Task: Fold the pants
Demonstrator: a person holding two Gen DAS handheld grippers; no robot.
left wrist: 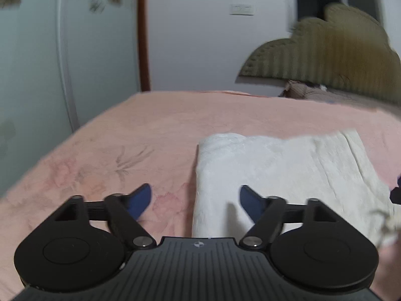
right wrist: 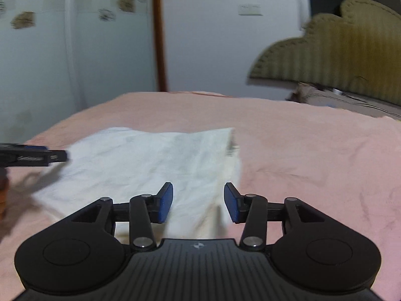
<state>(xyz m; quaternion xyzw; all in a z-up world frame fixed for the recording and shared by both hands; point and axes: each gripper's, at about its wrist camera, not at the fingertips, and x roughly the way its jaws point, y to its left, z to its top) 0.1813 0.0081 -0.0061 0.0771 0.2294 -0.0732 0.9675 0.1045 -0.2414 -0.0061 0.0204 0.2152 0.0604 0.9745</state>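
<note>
The white pants (left wrist: 280,175) lie folded in a flat, thick stack on the pink bed (left wrist: 125,138), in its middle part and nearer the front edge than the far edge. One side of the stack is a round, soft fold; the other side shows the layers on top of each other.

The left claw (left wrist: 195,200) is released — its two blue fingers (left wrist: 140,200) are wide apart and hold nothing. It hangs just over the rounded edge of the pants, one finger over the pink blanket and one over the white cloth.

The right claw (right wrist: 198,203) is released too, with nothing between its blue pads. It hangs over the layered edge of the stack, near the front edge of the bed.

At the head of the bed stands a green-brown headboard (right wrist: 338,47) with a wavy top, and a brownish pillow (right wrist: 315,95) lies below it. Behind the far edge are a white wall with a switch plate (right wrist: 249,10), a brown wooden post (right wrist: 159,32), and a pale door with flower marks (right wrist: 37,50).
</note>
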